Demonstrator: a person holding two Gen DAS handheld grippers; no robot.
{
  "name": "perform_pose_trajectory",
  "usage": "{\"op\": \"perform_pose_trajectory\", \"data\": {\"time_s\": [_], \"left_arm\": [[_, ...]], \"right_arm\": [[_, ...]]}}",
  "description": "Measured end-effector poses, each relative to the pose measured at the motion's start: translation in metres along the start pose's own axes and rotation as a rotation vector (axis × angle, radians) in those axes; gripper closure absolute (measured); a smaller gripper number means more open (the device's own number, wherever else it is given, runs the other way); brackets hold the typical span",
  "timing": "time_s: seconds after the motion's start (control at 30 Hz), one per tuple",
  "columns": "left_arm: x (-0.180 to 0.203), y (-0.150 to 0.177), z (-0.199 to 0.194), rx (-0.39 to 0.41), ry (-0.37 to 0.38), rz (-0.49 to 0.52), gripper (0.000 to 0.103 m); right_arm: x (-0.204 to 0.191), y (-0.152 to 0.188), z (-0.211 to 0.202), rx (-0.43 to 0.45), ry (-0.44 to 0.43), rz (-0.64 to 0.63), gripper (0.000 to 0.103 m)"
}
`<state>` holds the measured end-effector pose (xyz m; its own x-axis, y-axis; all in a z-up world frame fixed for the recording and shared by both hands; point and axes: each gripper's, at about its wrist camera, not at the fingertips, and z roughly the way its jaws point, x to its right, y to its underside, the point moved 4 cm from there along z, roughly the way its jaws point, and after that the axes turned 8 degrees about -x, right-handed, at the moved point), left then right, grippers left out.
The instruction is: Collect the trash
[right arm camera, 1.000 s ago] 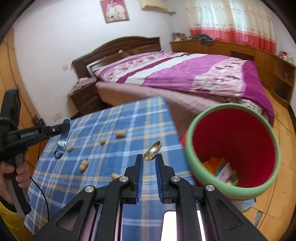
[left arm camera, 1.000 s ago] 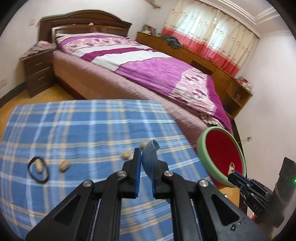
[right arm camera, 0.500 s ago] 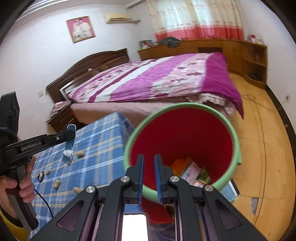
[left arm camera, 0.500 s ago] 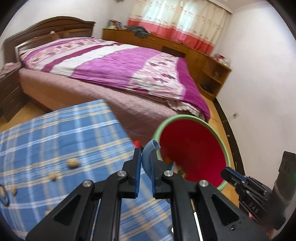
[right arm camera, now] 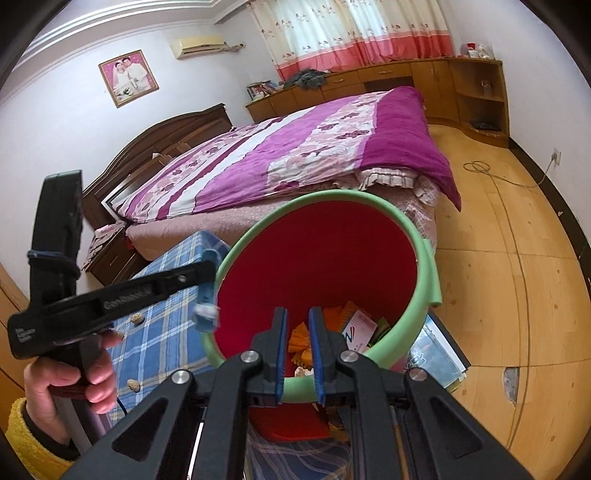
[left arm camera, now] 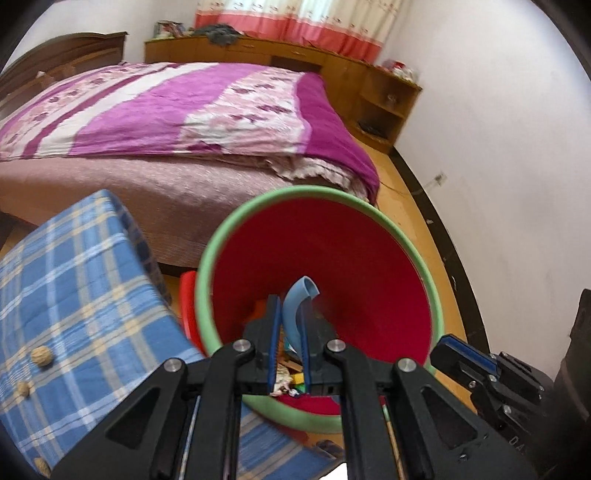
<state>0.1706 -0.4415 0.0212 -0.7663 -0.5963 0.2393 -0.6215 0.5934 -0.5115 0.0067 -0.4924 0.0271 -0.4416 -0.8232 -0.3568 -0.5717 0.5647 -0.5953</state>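
Here left tongs (left arm camera: 289, 320) pinch curved, seemingly rubbery blue strip (left arm camera: 298, 303)

We're in a home bedroom: a big bed (right arm camera: 295, 155) under a purple floral quilt, wooden headboard (right arm camera: 173, 129) behind. Framed portrait (right arm camera: 128, 77) on the wall, pink curtains (right arm camera: 354, 33), low wooden cabinets (right arm camera: 406, 81).

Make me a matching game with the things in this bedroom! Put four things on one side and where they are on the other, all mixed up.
Things:
1. blue plastic strip
2. walnuts
3. red bin
4. purple quilt

Places:
A. on the bed
B. beside the blue checked table
C. pinched in the left tongs
D. on the blue checked cloth

Pairs: 1-C, 2-D, 3-B, 4-A
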Motion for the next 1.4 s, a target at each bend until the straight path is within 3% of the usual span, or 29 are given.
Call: {"op": "perform_pose_trajectory", "data": {"time_s": [0.13,0.17,0.37,0.97,1.13,1.4], "left_arm": [[0.003,0.004,0.001,-0.002,-0.029,0.02,0.074],[0.003,0.005,-0.001,0.0,-0.038,0.026,0.073],[-0.01,0.017,-0.026,0.031,-0.071,-0.001,0.073],[-0.093,0.099,-0.143,0.165,-0.246,-0.275,0.072],[-0.11,0.13,-0.173,0.2,-0.331,-0.343,0.072],[-0.13,0.18,-0.212,0.252,-0.478,-0.452,0.072]], "right_arm": [[-0.001,0.001,-0.001,-0.001,-0.004,0.0,0.089],[-0.003,0.002,-0.002,-0.002,-0.006,-0.003,0.089],[-0.017,0.003,-0.003,-0.005,-0.026,-0.024,0.086],[-0.14,0.033,-0.011,-0.044,-0.168,-0.226,0.053],[-0.168,0.047,-0.013,-0.054,-0.192,-0.27,0.037],[-0.204,0.073,-0.019,-0.065,-0.202,-0.336,0.028]]}}
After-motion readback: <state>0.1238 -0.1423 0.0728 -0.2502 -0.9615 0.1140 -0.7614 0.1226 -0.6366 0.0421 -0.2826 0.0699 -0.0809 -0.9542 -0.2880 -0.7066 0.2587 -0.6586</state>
